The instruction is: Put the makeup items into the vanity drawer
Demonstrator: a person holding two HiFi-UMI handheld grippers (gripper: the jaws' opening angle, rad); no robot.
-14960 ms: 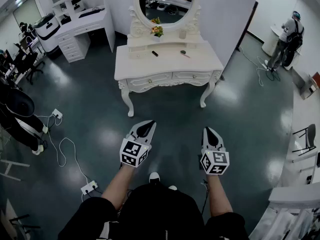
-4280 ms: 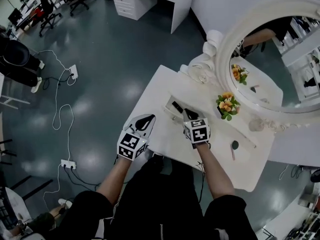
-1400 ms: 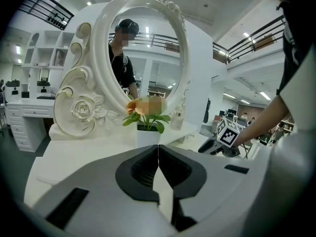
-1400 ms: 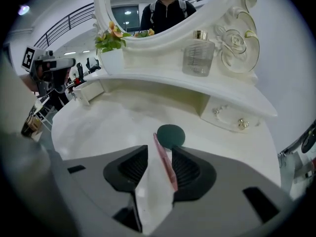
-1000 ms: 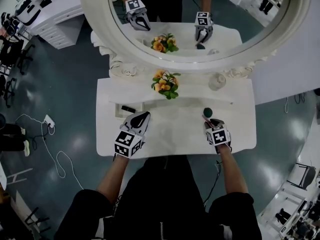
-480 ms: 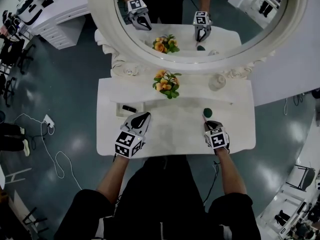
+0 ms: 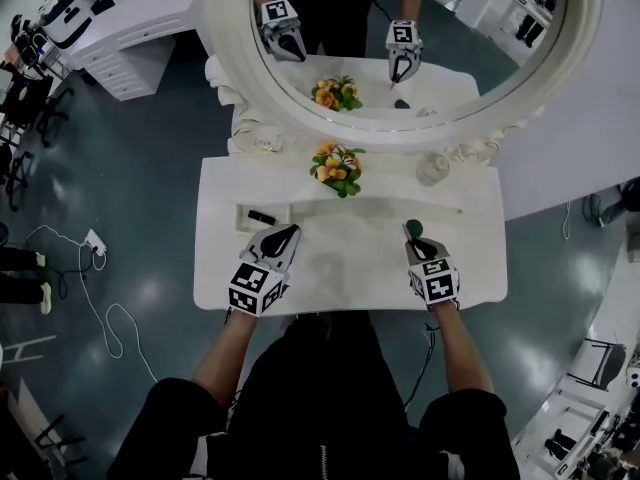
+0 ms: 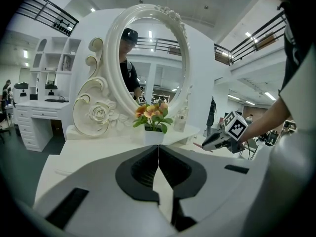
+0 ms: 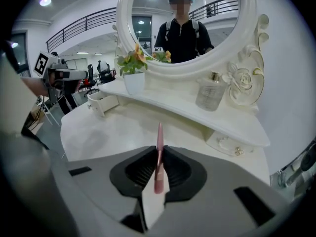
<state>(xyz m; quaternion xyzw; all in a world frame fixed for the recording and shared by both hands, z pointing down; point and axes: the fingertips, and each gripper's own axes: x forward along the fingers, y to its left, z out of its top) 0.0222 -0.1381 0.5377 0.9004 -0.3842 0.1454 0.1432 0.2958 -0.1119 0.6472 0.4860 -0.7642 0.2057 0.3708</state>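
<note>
While hidden in the head view, a slim pink makeup stick [image 9: 159,132] is shown in the right gripper view clamped by the right gripper [image 9: 159,151], whose jaws have just been closing, over the white vanity top [image 7: 340,263]. The left gripper [image 8: 158,149] is pressed together, empty. Only overhead is a dark item [image 7: 260,216] seen inside the small open white drawer [image 7: 243,213], far left.

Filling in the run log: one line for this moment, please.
right claw: just closed on pink-handled makeup brush | left claw: shut, empty | vanity drawer: open
</note>
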